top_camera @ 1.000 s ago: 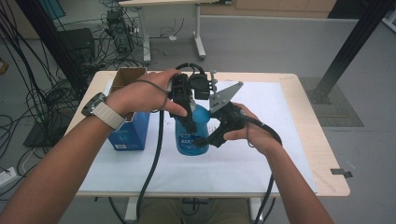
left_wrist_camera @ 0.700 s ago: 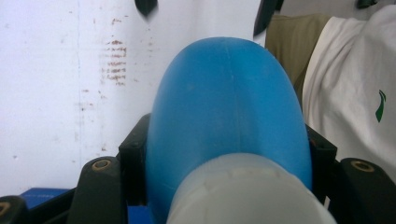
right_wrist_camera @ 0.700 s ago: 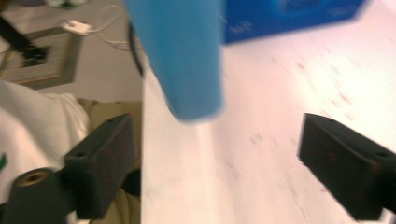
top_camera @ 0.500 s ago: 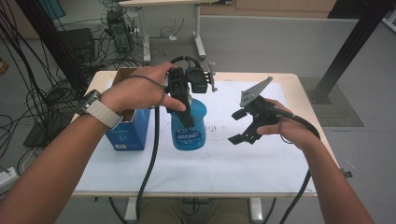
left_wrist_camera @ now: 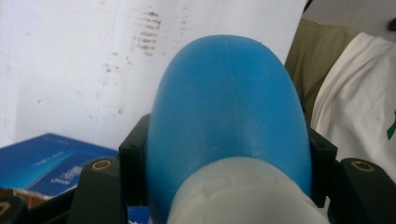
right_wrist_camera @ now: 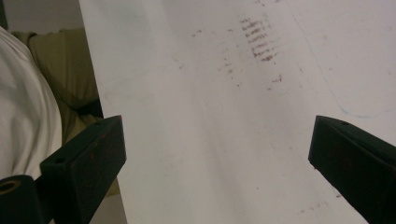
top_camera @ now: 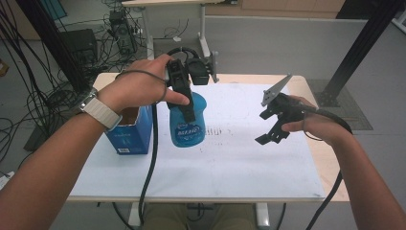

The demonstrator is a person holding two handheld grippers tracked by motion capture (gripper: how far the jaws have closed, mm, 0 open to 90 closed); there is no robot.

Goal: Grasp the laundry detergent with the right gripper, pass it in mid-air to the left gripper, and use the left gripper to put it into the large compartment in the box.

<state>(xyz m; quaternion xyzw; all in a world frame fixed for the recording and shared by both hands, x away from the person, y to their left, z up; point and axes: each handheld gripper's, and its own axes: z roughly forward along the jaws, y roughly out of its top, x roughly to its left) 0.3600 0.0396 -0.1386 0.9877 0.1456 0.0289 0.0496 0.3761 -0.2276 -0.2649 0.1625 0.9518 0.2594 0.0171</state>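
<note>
While the left gripper (top_camera: 187,103) clamps a blue bottle (top_camera: 187,122) from above, its two black jaws press the bottle's sides just below the pale neck, as the left gripper view shows: blue body (left_wrist_camera: 229,112) wedged tight between them, whitish neck at the bottom edge. Bottle hangs upright in that grip, label facing the person, bottom just above or barely on the white sheet (top_camera: 230,153); can't tell which. Left hand (top_camera: 139,88) wraps the gripper handle, watch w/ pale strap on the wrist, black cable trailing down off the table's near edge.

Right gripper (top_camera: 273,127) is off to the right, well apart from the bottle, above the sheet. Its jaws have just been opening and now stand wide w/ nothing between them; right gripper view shows both black jaws far apart over bare white sheet (right_wrist_camera: 210,140) w/ brownish smudges. Grey three-cornered plate sticks up on top of it. Right hand (top_camera: 301,120) holds it from the right.

Blue box (top_camera: 129,132) sits just left of the bottle, top flaps open, near but apart as far as I can see. Sheet covers most of the wooden table (top_camera: 330,167). Beyond the far edge: grey floor, tangled cables, another table's legs.
</note>
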